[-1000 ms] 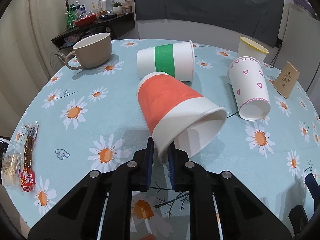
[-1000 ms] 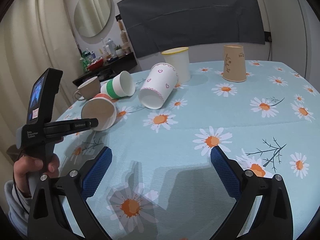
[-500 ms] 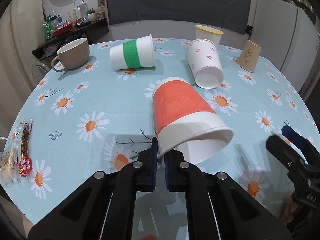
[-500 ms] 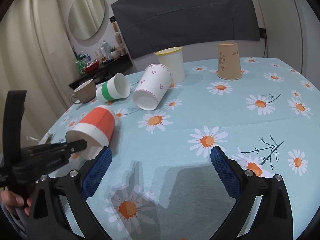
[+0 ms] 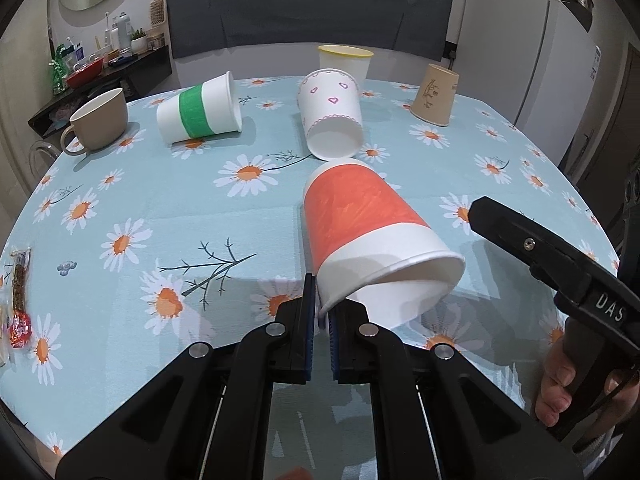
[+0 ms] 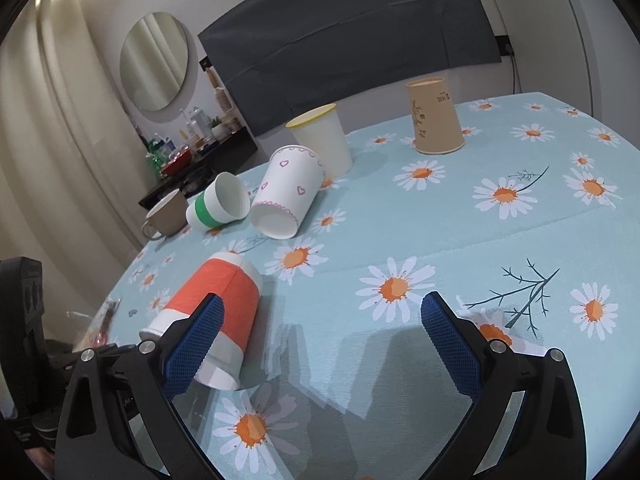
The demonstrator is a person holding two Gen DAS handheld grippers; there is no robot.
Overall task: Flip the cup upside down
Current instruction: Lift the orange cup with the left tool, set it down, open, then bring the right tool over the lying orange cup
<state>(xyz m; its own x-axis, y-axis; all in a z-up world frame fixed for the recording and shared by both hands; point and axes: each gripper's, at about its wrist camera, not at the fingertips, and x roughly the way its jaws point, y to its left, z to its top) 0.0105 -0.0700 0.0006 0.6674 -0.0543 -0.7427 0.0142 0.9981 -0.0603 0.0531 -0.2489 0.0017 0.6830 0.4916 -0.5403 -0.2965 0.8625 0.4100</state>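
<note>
Fingers of the left gripper [image 5: 322, 312] pinch the rim of an orange-and-white paper cup [image 5: 360, 224], one finger outside the wall and one inside the mouth. The cup tilts with its closed base pointing away and up and its open mouth toward the camera, low over the daisy-print tablecloth [image 5: 160, 208]. In the right wrist view, the same cup [image 6: 216, 304] appears at lower left, partly behind a blue finger pad [image 6: 192, 344]; whether its lower rim touches the cloth cannot be told.

The right gripper [image 6: 320, 344] hangs over the cloth to the right of the orange cup with its jaws spread wide and nothing between them. In the left wrist view, one black finger of it [image 5: 532, 244] reaches in just right of the cup's mouth, not touching it.

Beyond the orange cup, a white cup with pink hearts [image 5: 332, 120] lies on its side, mouth facing the orange cup's base. To the left of the orange cup, farther back, a green-banded cup [image 5: 198, 110] also lies on its side, and past that a beige mug [image 5: 100, 124] stands upright. Behind the heart cup stands a yellow-rimmed white cup [image 5: 346, 62]. Back and to the right of the orange cup, a brown paper cup [image 5: 434, 96] sits mouth-down. Near the cloth's edge, far left of the orange cup, lie wrapped snacks [image 5: 18, 300].
</note>
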